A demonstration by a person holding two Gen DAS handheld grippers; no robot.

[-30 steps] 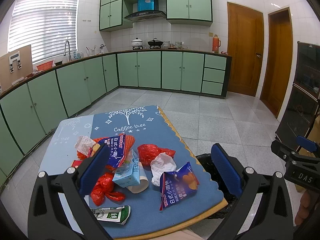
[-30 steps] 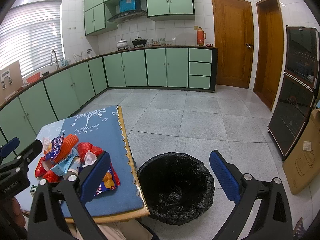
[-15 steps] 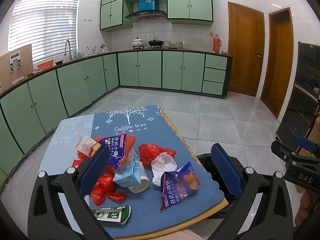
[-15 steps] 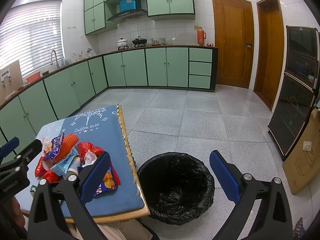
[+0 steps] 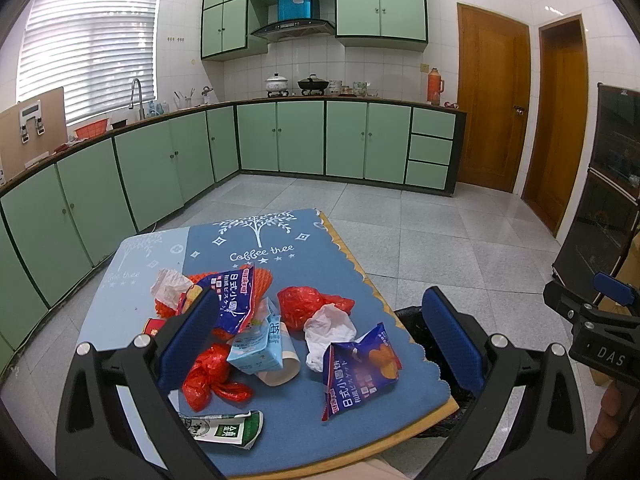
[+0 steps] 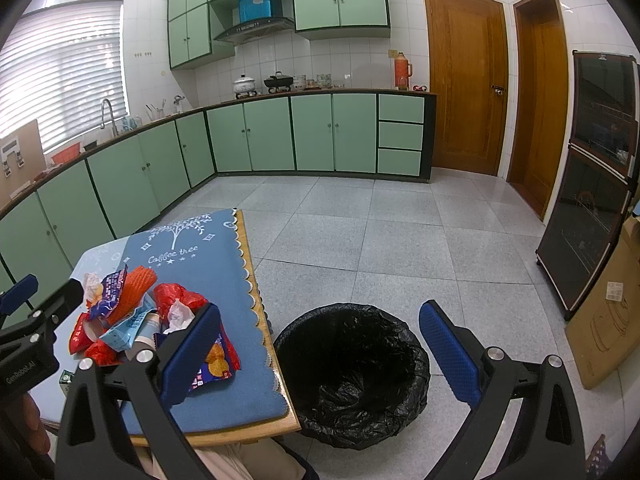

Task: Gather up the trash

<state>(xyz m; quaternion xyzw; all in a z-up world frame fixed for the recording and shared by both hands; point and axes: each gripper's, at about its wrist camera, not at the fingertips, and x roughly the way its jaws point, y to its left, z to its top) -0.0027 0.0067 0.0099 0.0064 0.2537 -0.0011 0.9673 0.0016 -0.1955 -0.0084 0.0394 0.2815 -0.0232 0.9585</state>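
Observation:
A pile of trash lies on the blue table mat (image 5: 280, 252): a blue chip bag (image 5: 360, 372), a white crumpled tissue (image 5: 330, 330), a red plastic bag (image 5: 308, 304), a light blue carton (image 5: 256, 344), a paper cup (image 5: 280, 372), a second blue wrapper (image 5: 232, 296) over orange netting, and a green-white carton (image 5: 224, 432). My left gripper (image 5: 320, 340) is open above the pile. My right gripper (image 6: 320, 352) is open above the black-lined trash bin (image 6: 352, 372), which stands on the floor right of the table. The pile also shows in the right wrist view (image 6: 132, 312).
The table edge (image 6: 256, 280) runs beside the bin. Green cabinets (image 5: 160, 172) line the left and far walls. Wooden doors (image 5: 492, 104) stand at the far right. A dark glass cabinet (image 6: 592, 184) and a cardboard box (image 6: 604, 320) stand right of the bin.

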